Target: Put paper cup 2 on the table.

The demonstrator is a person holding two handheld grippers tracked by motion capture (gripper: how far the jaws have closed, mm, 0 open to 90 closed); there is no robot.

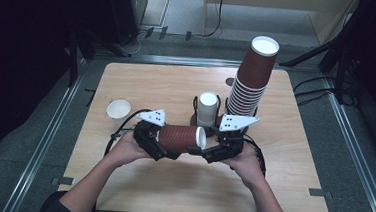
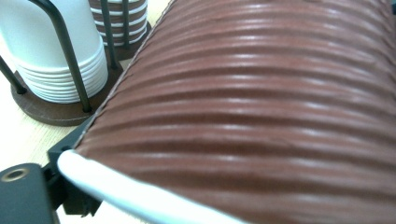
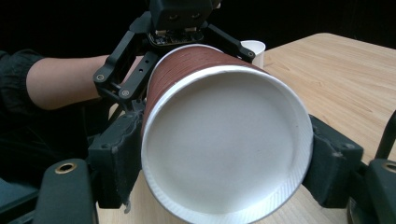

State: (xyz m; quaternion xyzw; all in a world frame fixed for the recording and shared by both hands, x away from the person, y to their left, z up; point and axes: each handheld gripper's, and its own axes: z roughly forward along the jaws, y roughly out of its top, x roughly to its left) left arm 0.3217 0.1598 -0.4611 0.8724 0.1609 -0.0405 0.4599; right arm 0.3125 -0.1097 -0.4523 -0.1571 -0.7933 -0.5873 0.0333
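A brown ribbed paper cup (image 1: 179,137) lies level above the wooden table (image 1: 167,84), held between both grippers. Its white base (image 3: 224,140) faces the right gripper view. My right gripper (image 1: 208,148) is shut on the base end, with a black pad pressing on each side (image 3: 116,158). At the far end my left gripper (image 3: 187,51) clasps the cup wall from both sides. In the left gripper view the ribbed wall (image 2: 261,116) and the white rolled rim sit very close, and one black finger (image 2: 65,186) lies against the rim.
Just behind the grippers a wire holder holds a stack of white cups (image 1: 207,107). A tall leaning stack of brown cups (image 1: 250,85) stands to its right. A single white cup (image 1: 118,109) stands upright near the table's left edge. The surroundings are dark floor and metal rails.
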